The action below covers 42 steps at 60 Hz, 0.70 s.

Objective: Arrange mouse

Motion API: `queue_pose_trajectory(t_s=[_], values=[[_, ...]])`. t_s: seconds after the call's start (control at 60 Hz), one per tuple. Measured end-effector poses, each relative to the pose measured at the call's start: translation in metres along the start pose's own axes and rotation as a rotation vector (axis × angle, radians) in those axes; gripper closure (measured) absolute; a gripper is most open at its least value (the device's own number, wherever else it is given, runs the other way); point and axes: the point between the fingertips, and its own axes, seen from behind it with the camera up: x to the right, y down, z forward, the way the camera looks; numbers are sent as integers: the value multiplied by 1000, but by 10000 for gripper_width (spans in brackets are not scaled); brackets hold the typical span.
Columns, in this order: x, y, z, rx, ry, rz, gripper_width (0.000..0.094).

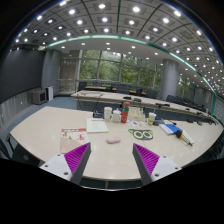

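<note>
A small pale pink mouse (113, 139) lies on the long cream table (40, 132), just beyond my fingers and between their lines. My gripper (111, 161) is open and empty, held above the table's near edge. Its two magenta pads (76, 157) stand wide apart with bare tabletop between them.
Beyond the mouse stand bottles and cups (116, 114), a white sheet (97, 125), a pink-printed paper (72, 136), a pair of round green-rimmed things (141, 133), and blue and white items (170, 128). More tables and windows lie further back.
</note>
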Motion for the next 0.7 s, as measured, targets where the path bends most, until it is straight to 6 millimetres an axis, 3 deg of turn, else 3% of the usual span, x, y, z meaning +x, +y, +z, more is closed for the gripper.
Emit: queue_pose_trajectory(t_s=[0.05,0.083,0.167,0.35,0.517,0.7], values=[[-3,9,12,-4,7,5,85],[0,10,6,-16,5,4,85],[-6,35,26,-45,3,-1,85],[-21,93,84,-135,-43,10,84],[-30,122,169,-191,-95,23,84],[-22,134,269,-266,-104,75,85]])
